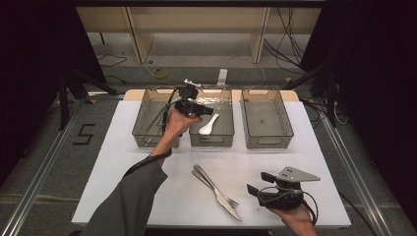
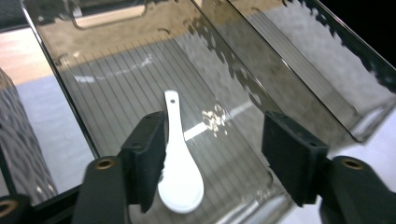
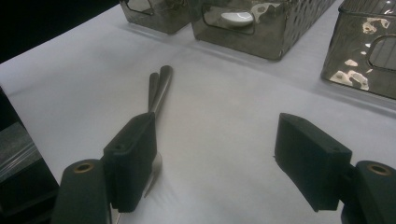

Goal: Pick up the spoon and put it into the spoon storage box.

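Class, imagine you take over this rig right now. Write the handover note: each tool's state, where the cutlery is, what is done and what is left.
Left tool: open, empty, above the middle bin.
Right tool: open, empty, low over the white mat near the cutlery.
White spoon: lying in the middle bin.
Fork and knife: side by side on the mat.
Right bin: empty.
Done, seemingly: spoon binned. Probably left: fork and knife.

The one mark I can read is a large black numeral "5" [image 1: 84, 133]. From the high view it sits at the left of the frame, on the grey floor [image 1: 44, 147] beside the left edge of the white table [image 1: 123, 177]. I find no lettering, label or brand that I can make out in either gripper view, and nothing legible on the table itself.
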A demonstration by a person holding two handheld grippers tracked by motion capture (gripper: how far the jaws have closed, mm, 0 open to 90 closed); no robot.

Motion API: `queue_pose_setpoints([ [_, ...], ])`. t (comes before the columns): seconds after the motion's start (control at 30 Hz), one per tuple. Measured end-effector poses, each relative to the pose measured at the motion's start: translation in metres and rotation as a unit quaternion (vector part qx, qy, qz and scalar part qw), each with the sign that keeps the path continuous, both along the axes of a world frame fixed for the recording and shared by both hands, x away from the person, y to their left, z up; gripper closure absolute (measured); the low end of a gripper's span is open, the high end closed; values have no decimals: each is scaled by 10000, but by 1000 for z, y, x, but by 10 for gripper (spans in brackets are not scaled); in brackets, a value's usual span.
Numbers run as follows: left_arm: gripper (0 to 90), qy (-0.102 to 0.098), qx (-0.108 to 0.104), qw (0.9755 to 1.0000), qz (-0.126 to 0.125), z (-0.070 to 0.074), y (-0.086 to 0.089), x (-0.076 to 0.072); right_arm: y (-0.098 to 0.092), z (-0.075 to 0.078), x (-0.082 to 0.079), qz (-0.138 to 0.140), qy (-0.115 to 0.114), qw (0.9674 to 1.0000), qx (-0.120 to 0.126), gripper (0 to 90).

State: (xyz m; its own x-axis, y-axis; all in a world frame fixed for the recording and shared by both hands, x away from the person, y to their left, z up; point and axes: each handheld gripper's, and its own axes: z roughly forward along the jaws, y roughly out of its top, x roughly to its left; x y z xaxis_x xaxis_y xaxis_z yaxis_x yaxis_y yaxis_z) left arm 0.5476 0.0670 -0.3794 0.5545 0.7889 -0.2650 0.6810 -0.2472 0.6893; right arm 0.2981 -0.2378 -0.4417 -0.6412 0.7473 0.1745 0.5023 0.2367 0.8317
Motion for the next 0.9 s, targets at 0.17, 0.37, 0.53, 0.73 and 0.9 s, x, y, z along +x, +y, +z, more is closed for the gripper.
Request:
queue_pose_setpoints([
  [0.17,326,62,81,9999,-115,2,9,-10,2,0,0,-6,-7,10000,2,305],
  [0.37,288,40,164,9995,-281,5,22,-27,2,1,1,2,34,10000,-36,305],
  [0.53,257,0,138,9992,-375,2,36,-52,4,3,2,21,64,10000,-71,305],
  [0.73,234,-77,14,9993,-372,-4,53,-72,10,7,7,112,130,9997,-180,316],
  [0.9,224,-109,-198,9991,-355,-9,67,-91,17,11,11,253,251,9988,-339,317],
])
